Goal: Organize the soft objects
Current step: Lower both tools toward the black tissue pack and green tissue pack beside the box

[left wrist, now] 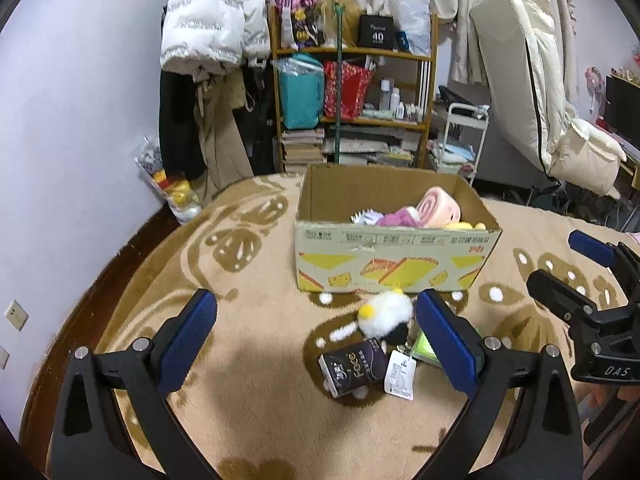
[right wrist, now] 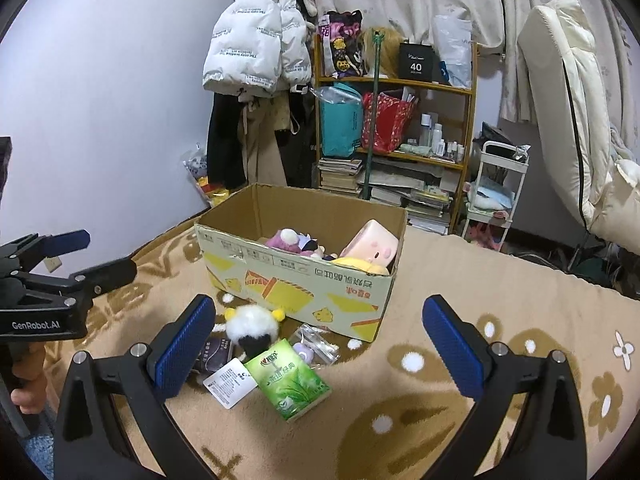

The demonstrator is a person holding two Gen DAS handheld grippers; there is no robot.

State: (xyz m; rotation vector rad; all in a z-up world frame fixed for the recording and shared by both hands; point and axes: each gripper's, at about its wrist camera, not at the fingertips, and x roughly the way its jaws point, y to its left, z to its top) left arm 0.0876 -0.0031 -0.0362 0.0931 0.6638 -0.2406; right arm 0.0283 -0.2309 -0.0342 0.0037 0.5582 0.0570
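Observation:
An open cardboard box [left wrist: 396,260] [right wrist: 296,280] stands on a tan blanket and holds several plush toys, among them a pink roll plush [left wrist: 438,208] [right wrist: 374,246]. In front of it lie a white and black plush with yellow ears [left wrist: 386,314] [right wrist: 252,326] with a white tag [right wrist: 231,384], a black tissue pack [left wrist: 354,372] [right wrist: 214,354], a green tissue pack [right wrist: 288,380] [left wrist: 424,346] and a small clear bag [right wrist: 316,346]. My left gripper [left wrist: 316,340] is open over the black pack. My right gripper [right wrist: 318,344] is open over the green pack.
The blanket [right wrist: 500,300] covers a bed. Behind it stand a wooden shelf [left wrist: 352,92] full of bags and books, hanging coats [left wrist: 212,24], a white trolley [right wrist: 496,188] and a cream mattress [right wrist: 580,100] leaning at the right.

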